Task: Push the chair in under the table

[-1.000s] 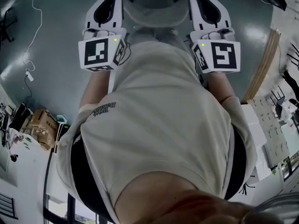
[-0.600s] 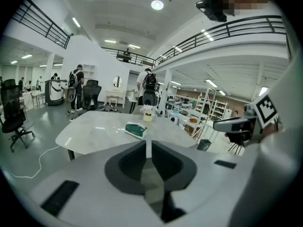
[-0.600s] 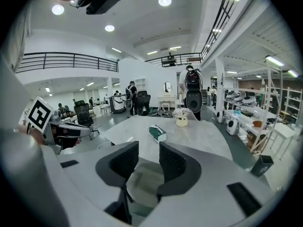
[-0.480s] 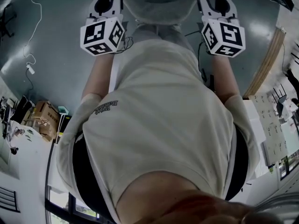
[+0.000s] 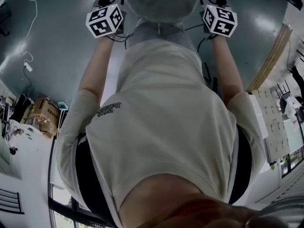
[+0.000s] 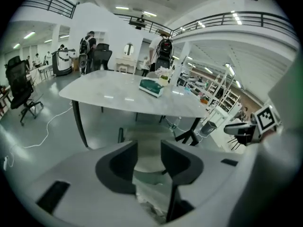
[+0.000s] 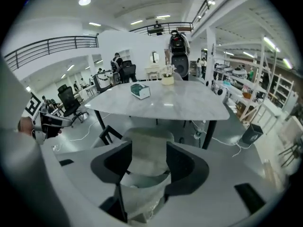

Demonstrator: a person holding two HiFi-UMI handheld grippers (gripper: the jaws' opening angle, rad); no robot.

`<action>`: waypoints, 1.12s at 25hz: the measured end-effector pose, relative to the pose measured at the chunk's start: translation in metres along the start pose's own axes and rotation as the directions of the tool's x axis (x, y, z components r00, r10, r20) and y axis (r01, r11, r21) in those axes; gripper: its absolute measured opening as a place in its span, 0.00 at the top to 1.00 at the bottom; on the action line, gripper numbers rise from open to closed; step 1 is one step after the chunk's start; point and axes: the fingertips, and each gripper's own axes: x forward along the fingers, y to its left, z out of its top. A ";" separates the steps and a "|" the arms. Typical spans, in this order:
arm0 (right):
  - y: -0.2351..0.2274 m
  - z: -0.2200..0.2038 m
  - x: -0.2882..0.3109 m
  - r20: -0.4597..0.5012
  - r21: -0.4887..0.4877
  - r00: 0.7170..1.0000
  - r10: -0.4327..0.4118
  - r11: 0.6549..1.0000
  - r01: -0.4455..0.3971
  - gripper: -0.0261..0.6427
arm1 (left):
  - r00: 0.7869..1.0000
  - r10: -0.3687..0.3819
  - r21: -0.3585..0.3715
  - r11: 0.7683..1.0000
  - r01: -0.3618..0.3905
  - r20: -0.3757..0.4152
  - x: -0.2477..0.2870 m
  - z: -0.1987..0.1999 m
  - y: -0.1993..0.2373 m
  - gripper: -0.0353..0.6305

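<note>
While both grippers angle down toward the chair (image 7: 150, 134), we read the left gripper (image 6: 148, 143) as open at a moderate width. Its jaws have just been opening, the dark pads stand apart, and nothing is pressed between them. Only the pale chair shows through the gap, farther off. We read the right gripper (image 7: 148, 143) the same way: its jaws have just been opening and they stand apart. The chair's rounded backrest appears beyond them, broader than the gap and touching neither pad.

We locate the chair at the near side of the table (image 7: 189, 105), backrest toward us, directly in front of the tabletop's edge. We cannot tell how far the seat reaches under the top. From the head view, the chair sits at the upper edge of the picture between the two grippers, and the marker cubes (image 5: 104, 20) flank it. The person's torso (image 5: 161, 127) fills the middle of that view, both arms stretched ahead.

On the white tabletop we note a teal-and-white box (image 7: 140, 91) and, behind it, a small pot (image 7: 167, 78). The table stands on dark angled legs (image 6: 80, 124) over a glossy grey floor (image 6: 102, 126), where a white cable (image 6: 58, 111) trails.
</note>
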 end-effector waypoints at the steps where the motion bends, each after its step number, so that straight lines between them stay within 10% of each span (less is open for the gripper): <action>1: -0.003 -0.010 0.009 -0.014 0.035 1.000 0.000 0.999 0.000 0.61 | 1.000 0.005 -0.015 1.000 -0.006 -0.021 0.007 -0.008 0.007 0.74; 28: -0.053 -0.194 0.117 -0.414 0.263 0.910 -0.017 0.955 0.137 0.48 | 0.907 -0.003 -0.358 0.920 -0.163 -0.421 0.123 -0.166 0.054 0.66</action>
